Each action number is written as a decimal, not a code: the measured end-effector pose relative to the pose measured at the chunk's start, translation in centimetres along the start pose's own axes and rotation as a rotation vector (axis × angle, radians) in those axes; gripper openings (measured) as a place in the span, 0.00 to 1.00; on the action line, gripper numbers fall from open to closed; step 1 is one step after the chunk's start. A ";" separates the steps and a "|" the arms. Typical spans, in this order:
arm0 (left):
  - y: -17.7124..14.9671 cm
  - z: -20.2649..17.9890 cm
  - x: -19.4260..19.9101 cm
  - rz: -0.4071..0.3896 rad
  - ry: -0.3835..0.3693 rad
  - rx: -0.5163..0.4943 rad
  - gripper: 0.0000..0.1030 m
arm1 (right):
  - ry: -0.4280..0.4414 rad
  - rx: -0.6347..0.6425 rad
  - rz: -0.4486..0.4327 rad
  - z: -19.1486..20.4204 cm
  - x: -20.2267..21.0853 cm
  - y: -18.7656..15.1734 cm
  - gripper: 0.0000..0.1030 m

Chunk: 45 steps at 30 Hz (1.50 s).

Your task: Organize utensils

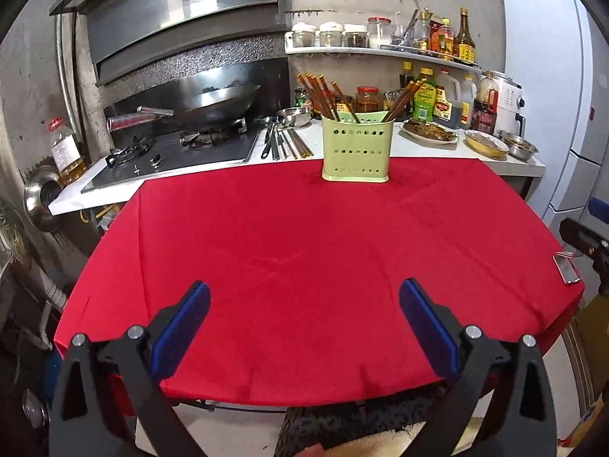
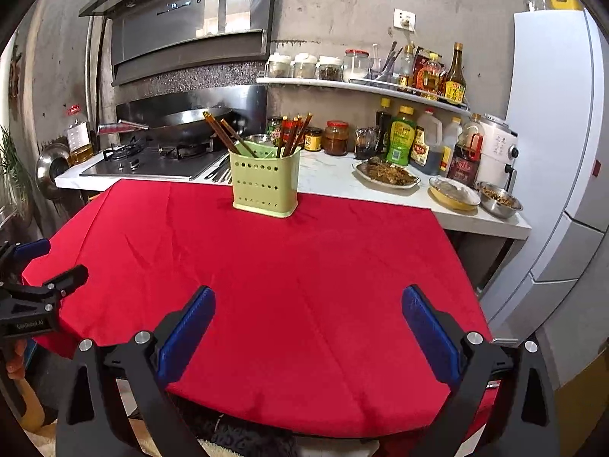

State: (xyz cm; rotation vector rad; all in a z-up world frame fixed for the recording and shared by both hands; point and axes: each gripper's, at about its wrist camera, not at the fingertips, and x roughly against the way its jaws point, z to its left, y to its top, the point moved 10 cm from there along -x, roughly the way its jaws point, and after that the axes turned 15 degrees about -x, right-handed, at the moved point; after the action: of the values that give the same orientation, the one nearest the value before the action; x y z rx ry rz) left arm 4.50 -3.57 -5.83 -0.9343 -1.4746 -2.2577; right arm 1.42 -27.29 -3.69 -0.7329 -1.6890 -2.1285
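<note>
Chopsticks (image 1: 323, 95) lean upright in pale-green perforated holder (image 1: 355, 148).

Matt red cloth (image 1: 304, 251) under a perforated green plastic holder (image 1: 355, 148) of glossy wooden chopsticks (image 1: 323, 95).

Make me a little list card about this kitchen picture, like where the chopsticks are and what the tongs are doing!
Chopsticks: standing tilted in the green holder, two bunches, left and right sides
Holder spot: far edge of the red cloth, upright
Loose utensils: lying on the white counter beside the stove
Left tongs: open, holding nothing, over the near part of the cloth
Right tongs: open, holding nothing
Wok: on the stove
Food dishes: plate and bowls on the counter, right side
</note>
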 end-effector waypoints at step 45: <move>0.2 0.1 -0.8 0.018 -0.010 0.012 0.94 | 0.003 -0.016 0.017 -0.1 -1.0 -0.4 0.94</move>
State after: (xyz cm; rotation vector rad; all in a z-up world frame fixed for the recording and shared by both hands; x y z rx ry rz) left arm 5.25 -3.69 -6.24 -0.9534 -1.4763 -2.2321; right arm 1.95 -27.37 -4.63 -0.7457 -1.6602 -2.1334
